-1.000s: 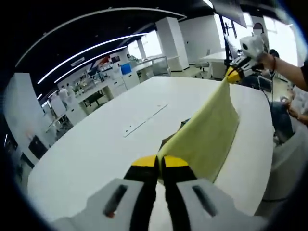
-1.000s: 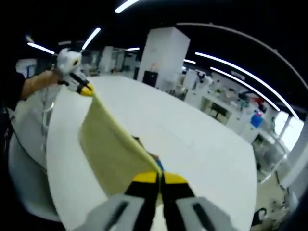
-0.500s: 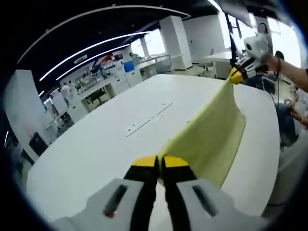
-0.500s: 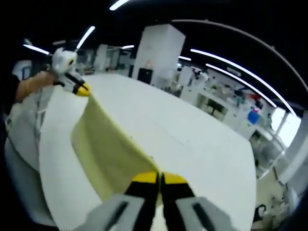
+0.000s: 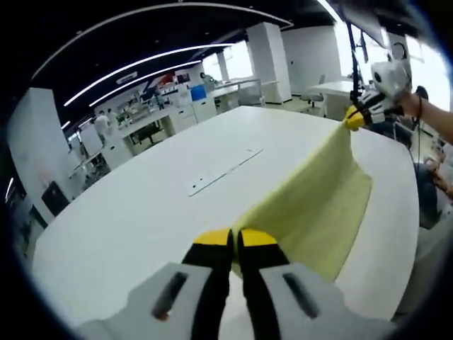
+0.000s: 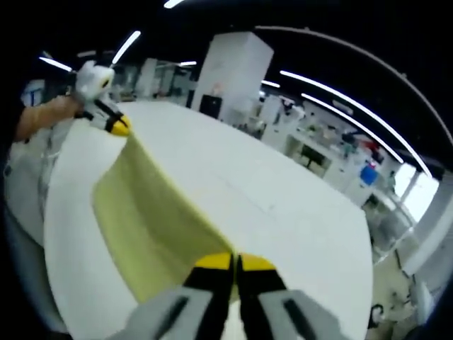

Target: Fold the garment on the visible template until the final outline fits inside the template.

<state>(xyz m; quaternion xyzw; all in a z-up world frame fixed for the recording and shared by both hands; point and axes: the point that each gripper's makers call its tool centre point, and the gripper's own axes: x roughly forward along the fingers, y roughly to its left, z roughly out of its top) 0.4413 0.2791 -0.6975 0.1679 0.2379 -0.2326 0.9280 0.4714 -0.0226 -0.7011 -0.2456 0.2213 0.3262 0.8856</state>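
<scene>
Desk (image 5: 141, 212): broad and white with rounded corners, stretching out ahead of me; a thin seam with small fittings (image 5: 225, 172) runs along its middle.
Ceiling: dark, crossed by long curved strip lights (image 5: 141, 60), seen again in my right gripper view (image 6: 354, 106).
Pillar (image 6: 230, 74): large white square column beyond the desk's far end.
Windows (image 5: 244, 60): bright daylight panes at the back of the hall.
Benches (image 5: 148, 124): rows of white lab counters with equipment; a blue box (image 5: 197, 93) sits among them.
People: small figures standing far off among the benches.
</scene>
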